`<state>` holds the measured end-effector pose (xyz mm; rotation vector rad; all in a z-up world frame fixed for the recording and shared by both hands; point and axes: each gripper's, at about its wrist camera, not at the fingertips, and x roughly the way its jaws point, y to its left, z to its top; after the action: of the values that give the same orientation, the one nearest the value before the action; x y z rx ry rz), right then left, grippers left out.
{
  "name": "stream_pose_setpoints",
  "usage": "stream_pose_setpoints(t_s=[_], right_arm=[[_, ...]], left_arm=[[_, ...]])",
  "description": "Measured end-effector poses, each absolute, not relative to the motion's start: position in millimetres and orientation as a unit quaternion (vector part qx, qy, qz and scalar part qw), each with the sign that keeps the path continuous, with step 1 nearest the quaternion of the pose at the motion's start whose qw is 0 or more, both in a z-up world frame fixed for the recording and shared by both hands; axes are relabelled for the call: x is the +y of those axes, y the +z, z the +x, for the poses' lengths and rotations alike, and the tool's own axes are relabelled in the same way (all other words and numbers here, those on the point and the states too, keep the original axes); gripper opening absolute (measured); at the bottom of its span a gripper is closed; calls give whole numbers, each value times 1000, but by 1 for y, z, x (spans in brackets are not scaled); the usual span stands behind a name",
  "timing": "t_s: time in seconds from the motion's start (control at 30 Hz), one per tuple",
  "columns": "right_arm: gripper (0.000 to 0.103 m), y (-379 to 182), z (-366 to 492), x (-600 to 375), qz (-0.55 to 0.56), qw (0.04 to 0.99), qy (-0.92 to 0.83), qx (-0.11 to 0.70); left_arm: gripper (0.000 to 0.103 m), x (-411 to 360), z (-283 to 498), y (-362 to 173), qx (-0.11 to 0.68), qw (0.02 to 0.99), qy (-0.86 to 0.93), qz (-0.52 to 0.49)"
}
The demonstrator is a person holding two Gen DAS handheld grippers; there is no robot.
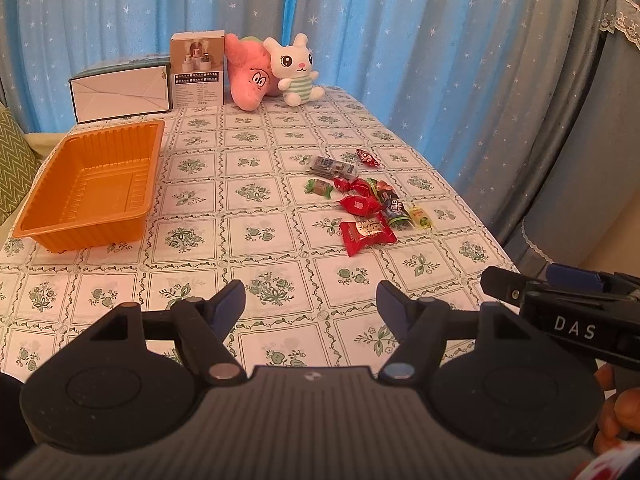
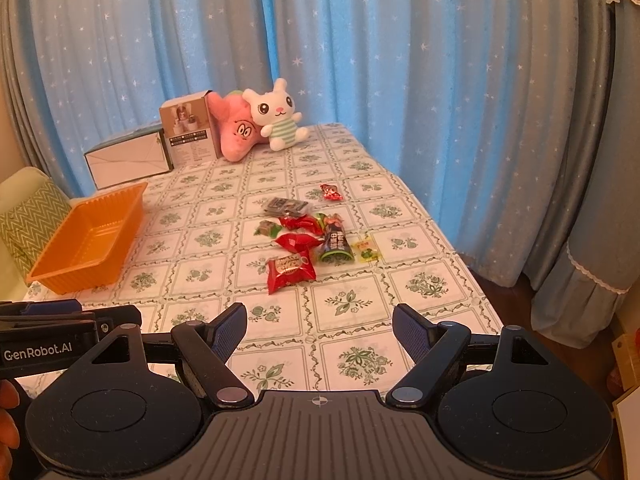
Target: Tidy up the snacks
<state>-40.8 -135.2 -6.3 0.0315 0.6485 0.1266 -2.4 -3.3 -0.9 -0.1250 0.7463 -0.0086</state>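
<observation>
snacks (image 1: 362, 196) lie scattered right of centre on the surface (image 1: 256, 240), well apart from the orange tray (image 1: 90, 184) at the left edge, which holds nothing. left hand-held gripper (image 1: 310, 304) and right hand-held gripper (image 2: 319, 326) hover near the front edge, both with fingers spread, gripping nothing.

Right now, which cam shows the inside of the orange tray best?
Left wrist: the orange tray sits closer and larger, with its ribbed floor fully visible and nothing in it. Right wrist shows it smaller, near the left edge.
</observation>
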Motion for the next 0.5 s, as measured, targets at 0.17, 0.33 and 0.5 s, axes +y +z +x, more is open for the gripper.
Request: stream_pose_setpoints(t_s=[0.17, 0.33, 0.5], right_arm=[[80, -6, -41, -135, 16, 946, 62, 318], [80, -6, -41, -135, 16, 946, 62, 318], [80, -6, -41, -135, 16, 946, 62, 318]], left_arm=[[69, -3, -2, 0, 364, 929, -4, -62], [69, -4, -2, 0, 364, 929, -4, -61], [69, -4, -3, -1, 365, 929, -5, -62]])
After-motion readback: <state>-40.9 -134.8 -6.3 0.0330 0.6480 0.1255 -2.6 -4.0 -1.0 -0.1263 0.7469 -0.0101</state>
